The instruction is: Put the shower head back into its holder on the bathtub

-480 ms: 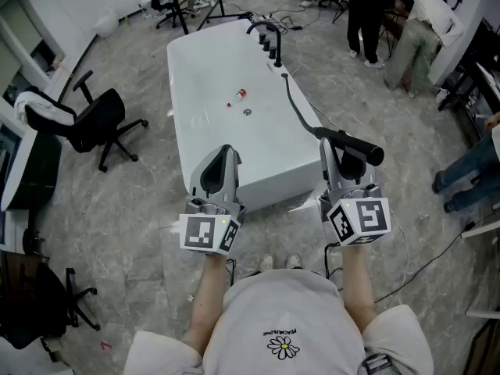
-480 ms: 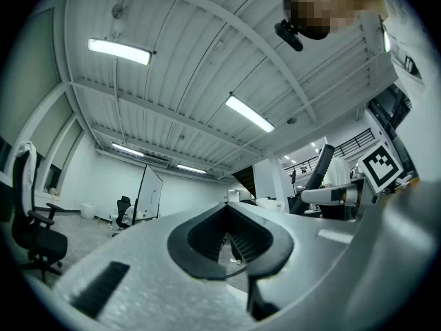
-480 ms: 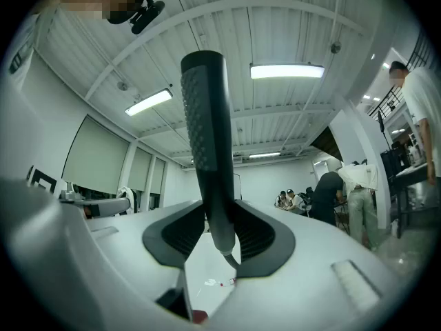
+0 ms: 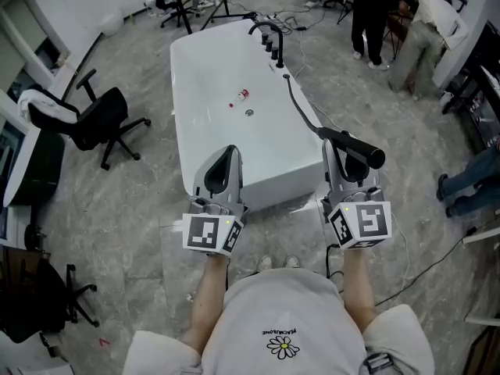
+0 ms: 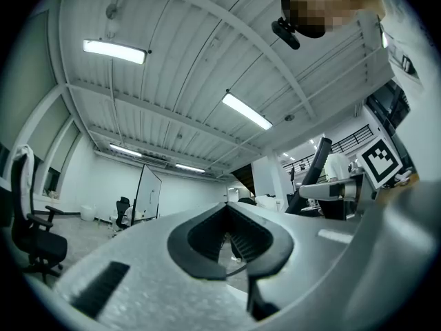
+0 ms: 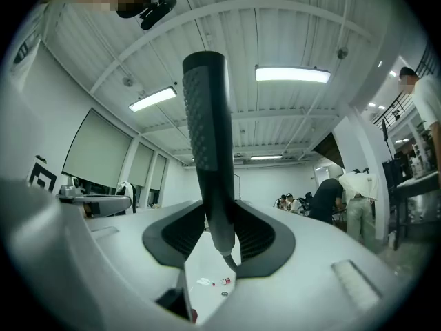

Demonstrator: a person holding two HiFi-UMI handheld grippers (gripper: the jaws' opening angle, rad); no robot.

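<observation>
A white bathtub (image 4: 187,131) stands ahead of me, with black taps and the holder (image 4: 269,41) on its far right rim. The black shower head (image 4: 355,148) lies crosswise in my right gripper (image 4: 337,143), which is shut on its handle, and its dark hose (image 4: 301,108) runs back along the tub's right rim. In the right gripper view the ribbed handle (image 6: 207,136) stands up between the pads of the right gripper (image 6: 219,236). My left gripper (image 4: 226,151) hovers over the tub's near end, shut with nothing in it, and the left gripper (image 5: 231,236) shows nothing between its pads.
A small red-capped bottle (image 4: 240,94) and the drain (image 4: 249,113) lie on the tub's floor. A black office chair (image 4: 98,119) stands at the left. People (image 4: 375,14) stand at the far right, with cables across the grey floor there.
</observation>
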